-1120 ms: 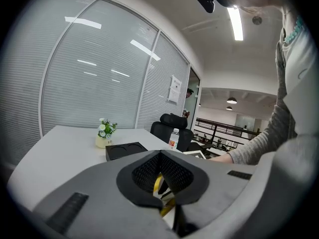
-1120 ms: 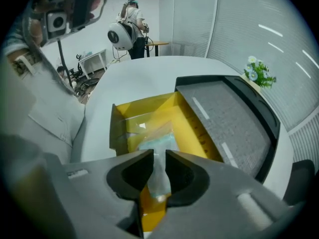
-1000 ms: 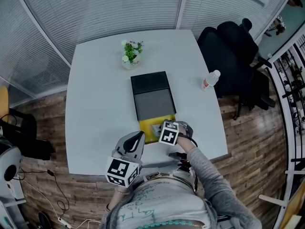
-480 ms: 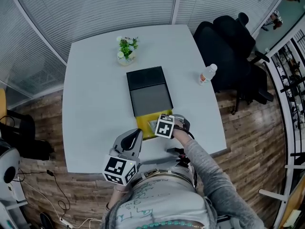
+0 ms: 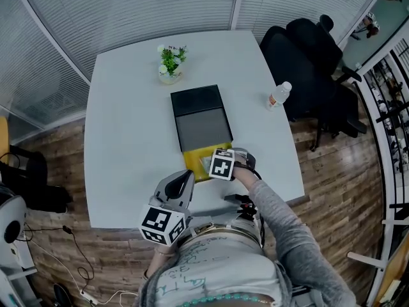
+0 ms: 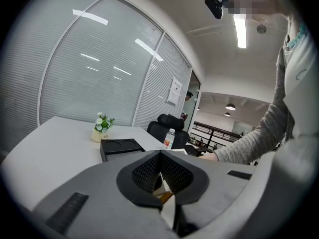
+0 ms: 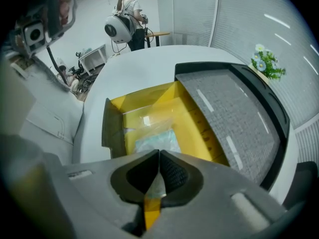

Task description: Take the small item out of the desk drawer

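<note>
A black desk organiser (image 5: pixel 200 117) lies on the white table (image 5: pixel 128 139) with its yellow drawer (image 5: pixel 193 161) pulled out toward me. Inside the drawer (image 7: pixel 194 118) lies a small clear plastic packet (image 7: pixel 155 139) with a pale blue item in it. My right gripper (image 7: pixel 159 156) reaches into the drawer's near end, and its jaws are closing tight, pinched on the packet's near edge. In the head view the right gripper (image 5: pixel 215 165) sits over the drawer. My left gripper (image 5: pixel 181 183) hovers by the table's front edge, shut with nothing held (image 6: pixel 160 156).
A small potted plant (image 5: pixel 169 61) stands at the table's back. A water bottle (image 5: pixel 278 96) is near the right edge, beside a black office chair (image 5: pixel 313 50). Window blinds run behind the table, and the floor is wood.
The right gripper has moved a little forward into the drawer and closed its jaws on the packet. The left gripper has stayed almost where it was.
</note>
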Demonstrator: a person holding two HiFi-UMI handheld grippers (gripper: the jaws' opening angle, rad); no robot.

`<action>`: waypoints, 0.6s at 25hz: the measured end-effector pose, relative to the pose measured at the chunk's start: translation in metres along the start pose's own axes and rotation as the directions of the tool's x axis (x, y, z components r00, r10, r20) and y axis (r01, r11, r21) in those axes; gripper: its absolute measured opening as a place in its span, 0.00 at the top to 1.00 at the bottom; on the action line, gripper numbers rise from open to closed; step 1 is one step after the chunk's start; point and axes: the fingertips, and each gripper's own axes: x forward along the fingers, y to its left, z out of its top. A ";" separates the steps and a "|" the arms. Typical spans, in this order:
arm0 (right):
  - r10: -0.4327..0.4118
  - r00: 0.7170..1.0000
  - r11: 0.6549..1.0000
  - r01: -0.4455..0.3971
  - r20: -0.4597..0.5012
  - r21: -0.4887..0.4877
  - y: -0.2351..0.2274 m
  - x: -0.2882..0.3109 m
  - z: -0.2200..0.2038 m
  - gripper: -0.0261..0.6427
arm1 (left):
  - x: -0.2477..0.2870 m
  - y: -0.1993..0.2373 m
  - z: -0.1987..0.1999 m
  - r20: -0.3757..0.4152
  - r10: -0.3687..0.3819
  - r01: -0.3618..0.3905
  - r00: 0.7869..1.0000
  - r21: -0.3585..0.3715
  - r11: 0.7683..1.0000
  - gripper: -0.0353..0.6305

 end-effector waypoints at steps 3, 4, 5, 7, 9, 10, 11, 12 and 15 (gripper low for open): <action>0.018 1.000 1.000 -0.018 0.013 0.000 0.000 -0.002 0.001 0.95 | 0.000 -0.002 0.000 0.003 -0.002 0.002 1.000 0.005 1.000 0.95; 0.022 1.000 1.000 -0.022 0.015 0.002 0.000 -0.003 0.001 0.95 | 0.000 -0.003 0.001 0.004 -0.003 0.003 1.000 0.005 1.000 0.95; 0.024 1.000 1.000 -0.024 0.016 0.003 0.000 -0.004 0.001 0.96 | 0.000 -0.003 0.002 0.006 -0.005 0.005 1.000 0.004 1.000 0.95; 0.024 1.000 1.000 -0.024 0.016 -0.003 0.001 -0.005 0.001 0.96 | -0.001 -0.004 0.001 0.007 -0.011 0.011 1.000 -0.008 1.000 0.95; 0.019 1.000 1.000 -0.019 0.018 -0.016 0.003 -0.005 0.000 0.96 | -0.001 -0.005 0.000 0.007 -0.015 0.015 1.000 -0.020 1.000 0.95; 0.017 1.000 1.000 -0.017 0.018 -0.022 0.004 -0.004 0.000 0.96 | -0.002 -0.005 0.000 0.007 -0.015 0.015 1.000 -0.021 1.000 0.95; 0.016 1.000 1.000 -0.015 0.019 -0.026 0.003 -0.004 0.000 0.96 | -0.002 -0.005 0.000 0.007 -0.014 0.014 1.000 -0.021 1.000 0.95; 0.016 1.000 0.999 -0.016 0.021 -0.028 0.003 -0.005 0.000 0.96 | -0.002 -0.004 0.000 0.007 -0.012 0.012 1.000 -0.021 1.000 0.95; 0.022 0.999 0.999 -0.021 0.031 -0.032 0.004 -0.006 0.001 0.96 | -0.002 -0.006 -0.001 0.003 -0.010 0.010 1.000 -0.023 1.000 0.95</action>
